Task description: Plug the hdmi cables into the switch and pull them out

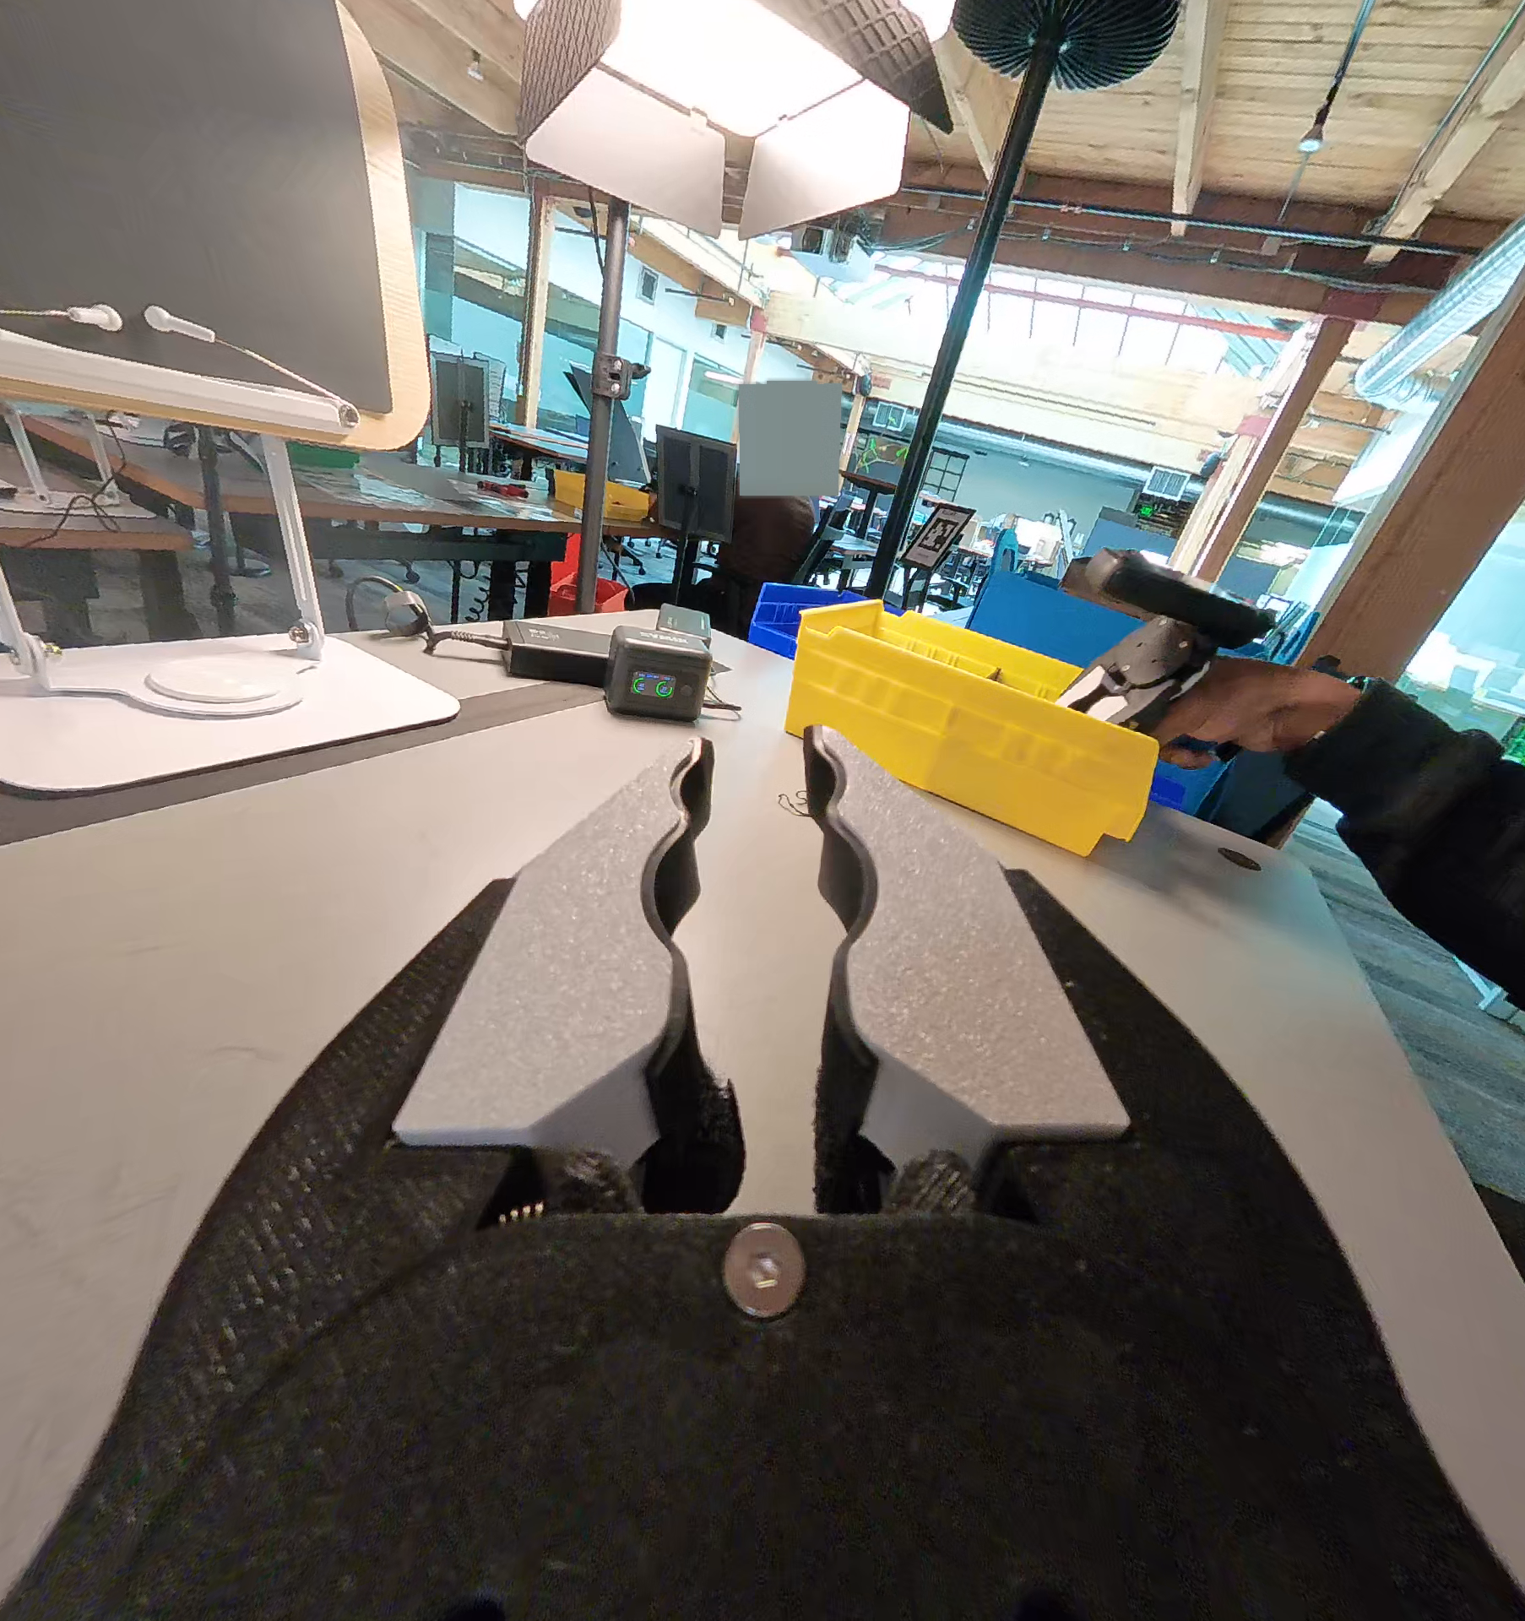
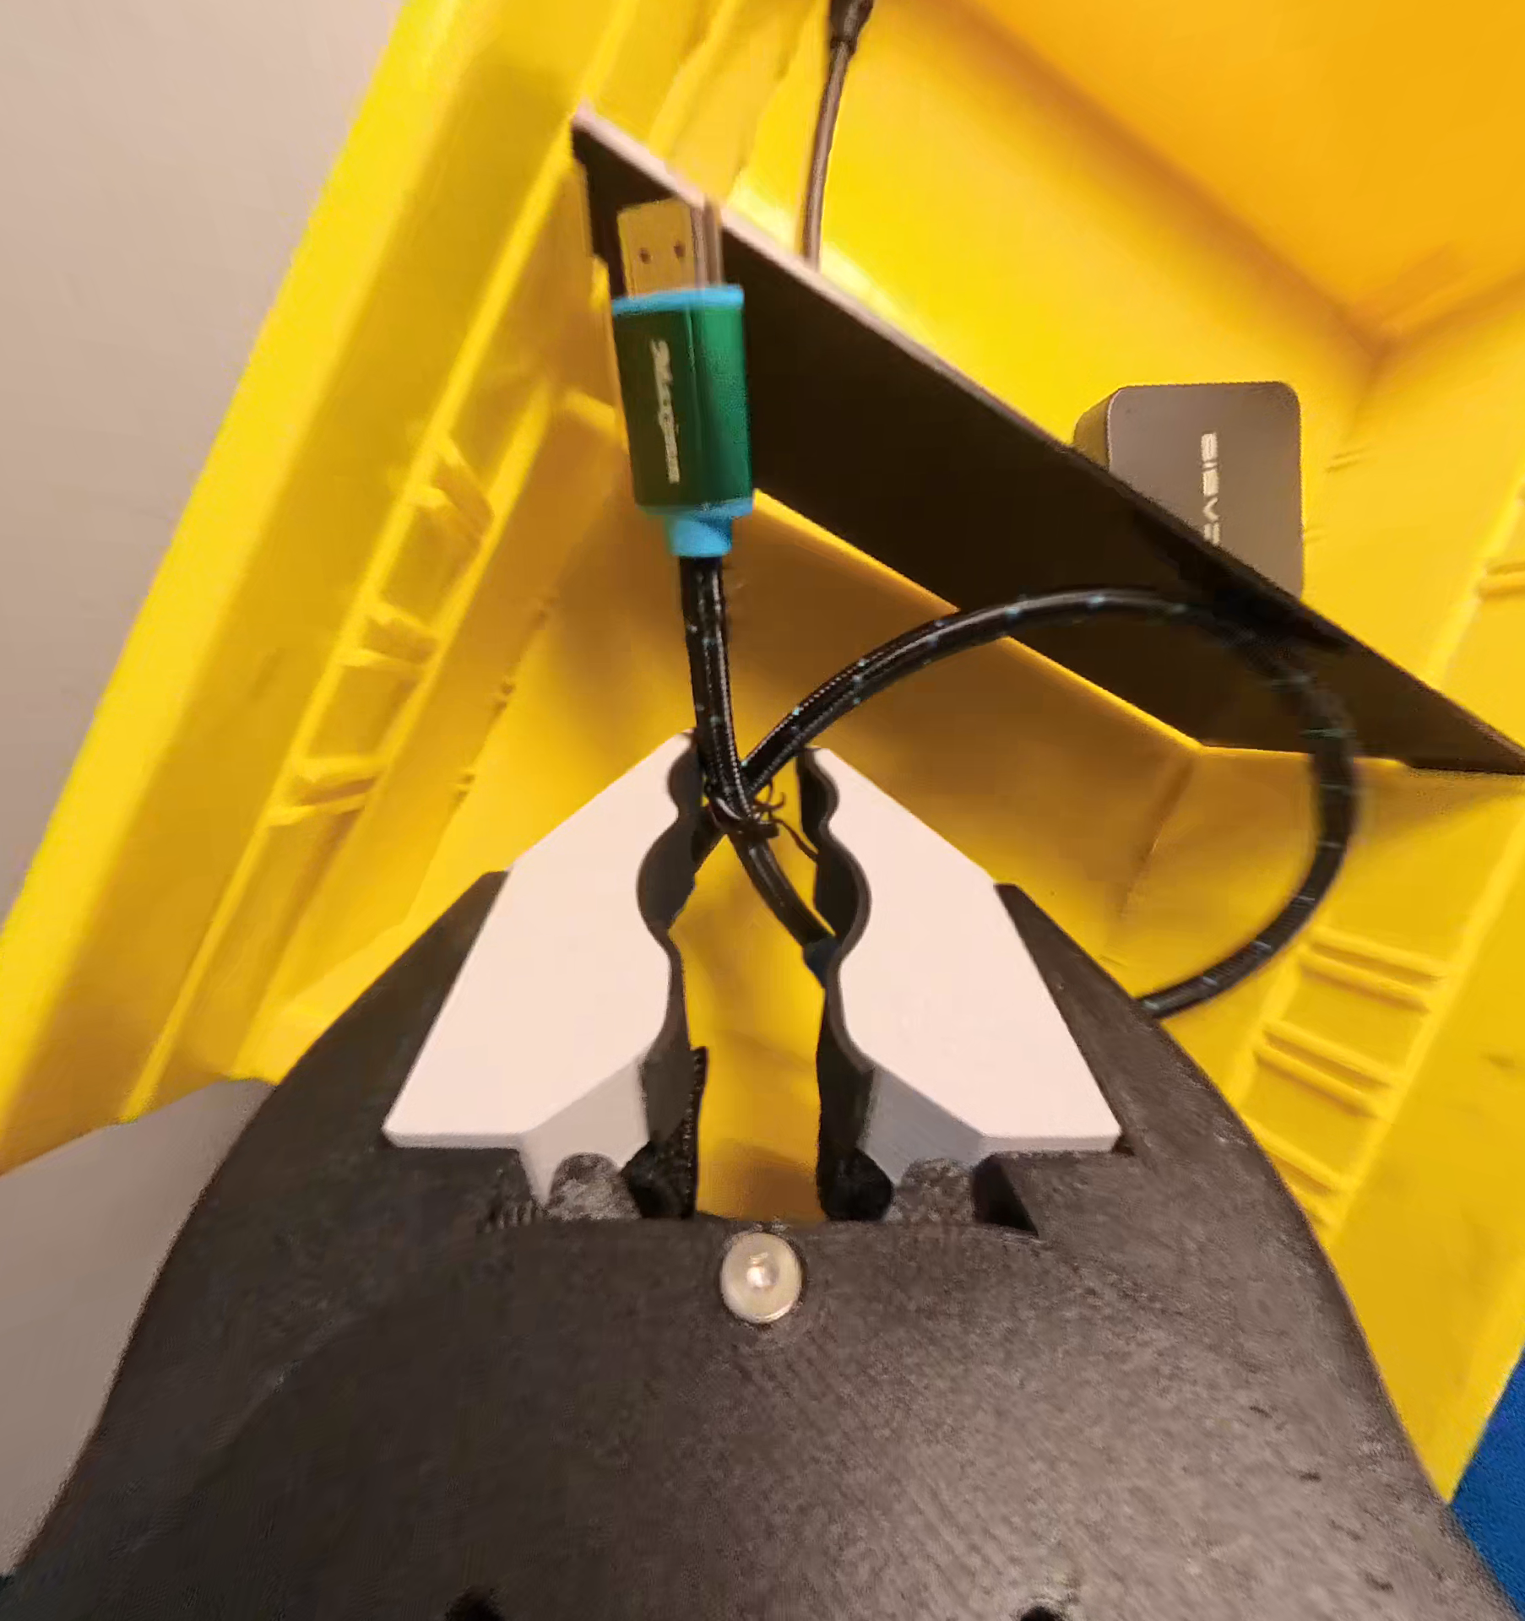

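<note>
Over a grey table [image 1: 215,1009], the left wrist view looked along the left gripper [image 1: 757,763], its two grey fingers apart w/ nothing between them, just bare tabletop showing in the gap. Ahead and to the right sat a yellow bin [image 1: 961,737] on the table, w/ a blue bin [image 1: 776,610] behind it. A person's hand [image 1: 1250,715] in a dark sleeve held the right gripper [image 1: 1127,680] at the yellow bin's far side, tip pointing down into it; its fingers were hidden from this angle. Farther back on the table stood a small black box w/ green lit rings [image 1: 658,671] and a flat black adapter [image 1: 557,649] beside it. At left sat a white stand [image 1: 171,693] carrying a dark board.

Inside the yellow bin [image 2: 390,614], the right wrist view showed the right gripper [image 2: 746,776] w/ fingers parted, not clamped on anything. A black braided hdmi cable [image 2: 1005,614] crossed itself in a loop right between the fingertips, tied at the crossing. Its green and blue plug [image 2: 689,412] pointed away from the camera, metal tip bare, unplugged, close against a black divider [image 2: 961,491]. Beyond the divider, in the next compartment, lay a dark grey switch [image 2: 1189,456]. Another thin dark cable [image 2: 825,132] ran up behind the divider.
</note>
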